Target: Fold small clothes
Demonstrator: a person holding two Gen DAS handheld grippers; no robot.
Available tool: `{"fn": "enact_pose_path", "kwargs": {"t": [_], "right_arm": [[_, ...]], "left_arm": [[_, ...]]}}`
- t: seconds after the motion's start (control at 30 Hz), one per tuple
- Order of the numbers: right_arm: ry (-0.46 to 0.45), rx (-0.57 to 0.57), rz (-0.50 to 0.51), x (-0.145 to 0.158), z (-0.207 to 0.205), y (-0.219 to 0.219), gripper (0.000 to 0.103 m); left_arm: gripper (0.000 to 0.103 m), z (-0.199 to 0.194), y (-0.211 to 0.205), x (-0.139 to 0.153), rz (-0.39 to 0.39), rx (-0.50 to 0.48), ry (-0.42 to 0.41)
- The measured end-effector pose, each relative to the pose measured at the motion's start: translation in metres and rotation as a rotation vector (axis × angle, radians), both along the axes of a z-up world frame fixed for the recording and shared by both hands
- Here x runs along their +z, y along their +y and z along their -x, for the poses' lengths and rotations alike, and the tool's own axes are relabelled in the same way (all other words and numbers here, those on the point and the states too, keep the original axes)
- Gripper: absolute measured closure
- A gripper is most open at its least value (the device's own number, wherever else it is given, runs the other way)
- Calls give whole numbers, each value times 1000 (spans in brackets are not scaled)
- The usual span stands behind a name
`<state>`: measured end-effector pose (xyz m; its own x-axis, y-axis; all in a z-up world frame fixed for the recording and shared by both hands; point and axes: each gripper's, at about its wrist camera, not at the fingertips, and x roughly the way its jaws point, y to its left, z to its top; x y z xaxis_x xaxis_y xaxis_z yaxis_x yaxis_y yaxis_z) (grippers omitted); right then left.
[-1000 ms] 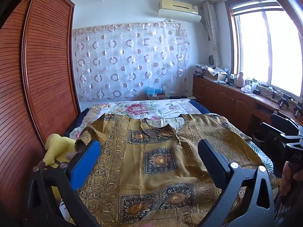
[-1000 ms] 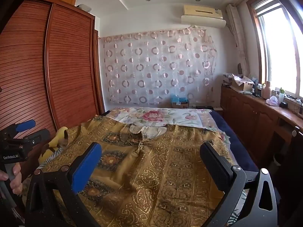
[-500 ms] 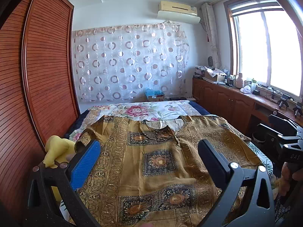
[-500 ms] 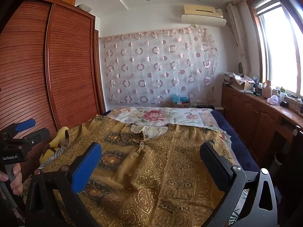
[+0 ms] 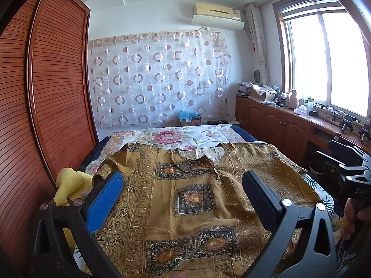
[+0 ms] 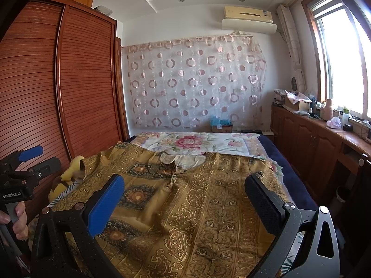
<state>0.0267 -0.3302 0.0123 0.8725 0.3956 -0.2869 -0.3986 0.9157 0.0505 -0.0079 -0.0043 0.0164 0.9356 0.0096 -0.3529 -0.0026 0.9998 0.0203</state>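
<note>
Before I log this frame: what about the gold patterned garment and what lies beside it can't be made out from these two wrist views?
- Gold patterned garment: its near hem is cut off by the bottom edge in both views.
- Its sleeve on the window side: the end drops over the bed edge in the left wrist view.
- Yellow soft item: mostly covered by the garment in the right wrist view; what it is stays unclear.

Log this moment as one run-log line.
phase: pre-grasp | garment: gold patterned shirt spread flat on bed, unfolded | left gripper: open, empty | right gripper: open, empty
</note>
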Motion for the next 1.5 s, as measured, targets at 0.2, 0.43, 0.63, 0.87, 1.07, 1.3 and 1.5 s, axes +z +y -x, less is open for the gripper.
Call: {"fn": "enact_pose_path", "kwargs": {"t": [0.2, 0.43, 0.63, 0.87, 1.07, 1.3, 1.5], "right_arm": [[1, 0, 0, 0, 0, -1, 0], [1, -1, -1, 1, 0, 0, 0], [3, 0, -2, 1, 1, 0, 0], [5, 2, -4, 1, 1, 1, 0], [5, 1, -4, 1, 0, 1, 0], [5, 3, -8, 1, 1, 1, 0], [5, 4, -9, 1, 1, 1, 0]], "left_arm": [[0, 1, -1, 4, -1, 1, -5], [0, 2, -1, 3, -1, -1, -6], [0, 2, -1, 3, -2, 0, -7], [0, 3, -2, 2, -2, 0, -8], [0, 3, -2, 2, -2, -1, -10], [0, 4, -2, 2, -2, -1, -11], [0, 4, -1, 1, -2, -1, -11]]}}
